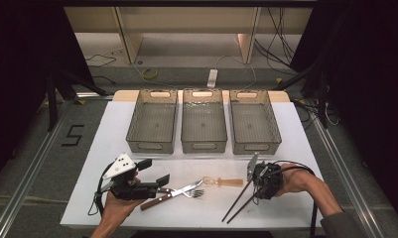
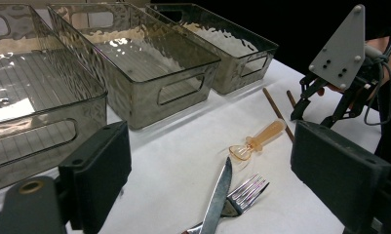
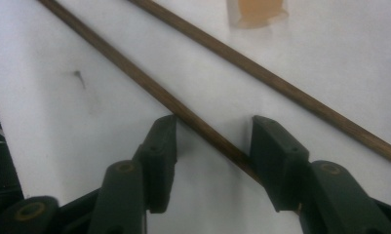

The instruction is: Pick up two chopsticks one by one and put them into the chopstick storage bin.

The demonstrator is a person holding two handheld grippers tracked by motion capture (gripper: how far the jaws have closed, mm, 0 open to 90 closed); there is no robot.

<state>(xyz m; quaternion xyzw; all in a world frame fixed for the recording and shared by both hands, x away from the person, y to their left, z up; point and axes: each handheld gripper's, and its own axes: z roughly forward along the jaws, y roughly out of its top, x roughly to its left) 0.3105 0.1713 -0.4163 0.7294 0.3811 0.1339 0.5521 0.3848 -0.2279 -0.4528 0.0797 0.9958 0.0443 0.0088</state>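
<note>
Right gripper (image 1: 256,174) points down at the table on the near right, over the far ends of the two chopsticks (image 1: 240,201). In the right gripper view its jaws stand about half open, straddling one chopstick (image 3: 183,113). That stick runs diagonally through the gap, its ends passing close by both pads; no firm squeeze visible, stick lies flat on the white mat (image 1: 296,129). The second chopstick (image 3: 281,83) lies just beyond the jaws, outside them.

Both chopsticks run from the gripper towards the near edge, slanting left, close together.

Left gripper (image 1: 159,179) sits near left, held level, jaws wide apart, nothing between them. Just ahead of it: knife (image 1: 163,194) and fork (image 1: 194,191) crossed, touching. An amber plastic spoon (image 1: 226,182) lies to the right of those, between the two grippers.

Three clear bins (image 1: 203,126) in a row along the far side of the mat.
</note>
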